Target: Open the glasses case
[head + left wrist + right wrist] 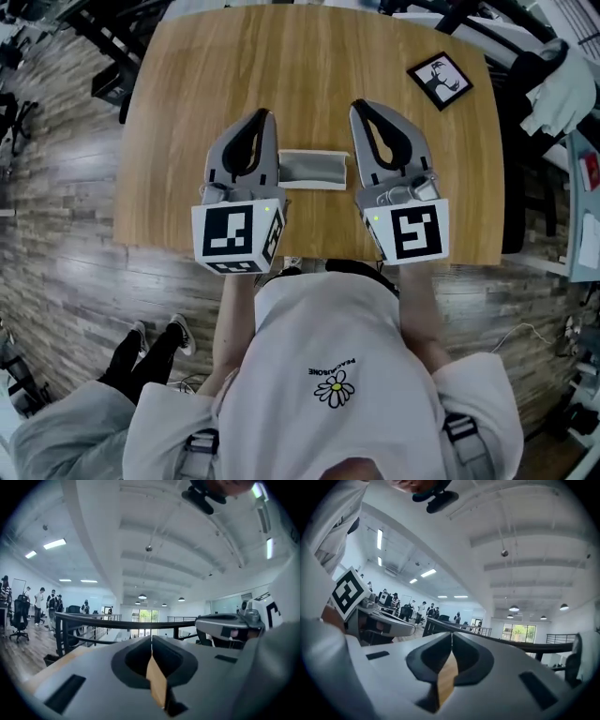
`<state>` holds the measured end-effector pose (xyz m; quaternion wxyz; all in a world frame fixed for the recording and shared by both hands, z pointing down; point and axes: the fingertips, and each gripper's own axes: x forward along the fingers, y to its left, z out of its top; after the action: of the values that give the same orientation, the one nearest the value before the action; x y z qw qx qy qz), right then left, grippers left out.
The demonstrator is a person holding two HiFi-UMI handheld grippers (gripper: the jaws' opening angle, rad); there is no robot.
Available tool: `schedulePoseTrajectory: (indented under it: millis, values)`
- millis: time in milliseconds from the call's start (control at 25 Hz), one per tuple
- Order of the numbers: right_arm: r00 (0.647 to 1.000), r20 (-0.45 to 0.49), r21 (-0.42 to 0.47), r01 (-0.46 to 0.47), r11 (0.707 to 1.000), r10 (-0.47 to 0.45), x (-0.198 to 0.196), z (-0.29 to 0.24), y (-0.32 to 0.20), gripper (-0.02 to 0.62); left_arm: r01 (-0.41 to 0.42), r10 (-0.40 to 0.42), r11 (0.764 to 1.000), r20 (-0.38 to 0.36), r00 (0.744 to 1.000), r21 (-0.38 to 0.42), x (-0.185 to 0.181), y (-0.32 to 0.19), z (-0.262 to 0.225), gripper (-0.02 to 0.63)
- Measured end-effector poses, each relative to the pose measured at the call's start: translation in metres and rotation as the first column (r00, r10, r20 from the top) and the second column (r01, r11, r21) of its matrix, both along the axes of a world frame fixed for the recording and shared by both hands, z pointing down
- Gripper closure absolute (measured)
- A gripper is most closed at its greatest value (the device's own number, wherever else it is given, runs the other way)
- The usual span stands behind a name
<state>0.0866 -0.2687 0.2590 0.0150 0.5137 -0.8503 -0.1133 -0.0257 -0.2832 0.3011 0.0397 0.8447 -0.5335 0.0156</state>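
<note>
You hold the left gripper and right gripper level above the wooden table, both closed and empty, with the grey glasses case lying on it below and between them, its long axis crosswise, equally near each.

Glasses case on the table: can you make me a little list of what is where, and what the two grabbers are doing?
glasses case: grey, lying flat on the table, nothing touching it
case open or shut: cannot tell
table: wooden
left gripper: jaws together, empty, held up left of the case
right gripper: jaws together, empty, held up right of the case
framed picture: small, black frame, at the table's far right corner
</note>
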Motion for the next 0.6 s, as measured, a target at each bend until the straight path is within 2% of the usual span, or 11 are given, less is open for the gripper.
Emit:
schedulePoseTrajectory:
  millis: [120, 200, 600]
  values:
    - [0.997, 0.060, 0.019, -0.041, 0.999, 0.039, 0.006, -0.006, 0.013, 0.588, 0.012, -0.012, 0.997, 0.000, 1.000, 0.074, 0.005, 0.007, -0.016, 0.588]
    - [0.996, 0.067, 0.011, -0.058, 0.998, 0.057, 0.011, -0.002, 0.017, 0.588, 0.011, -0.011, 0.995, 0.006, 1.000, 0.099, 0.009, 0.008, -0.021, 0.588]
    - [0.995, 0.029, -0.040, -0.095, 0.995, 0.096, 0.023, 0.018, 0.018, 0.589, 0.002, -0.003, 0.995, 0.012, 1.000, 0.100, 0.011, 0.005, -0.021, 0.589]
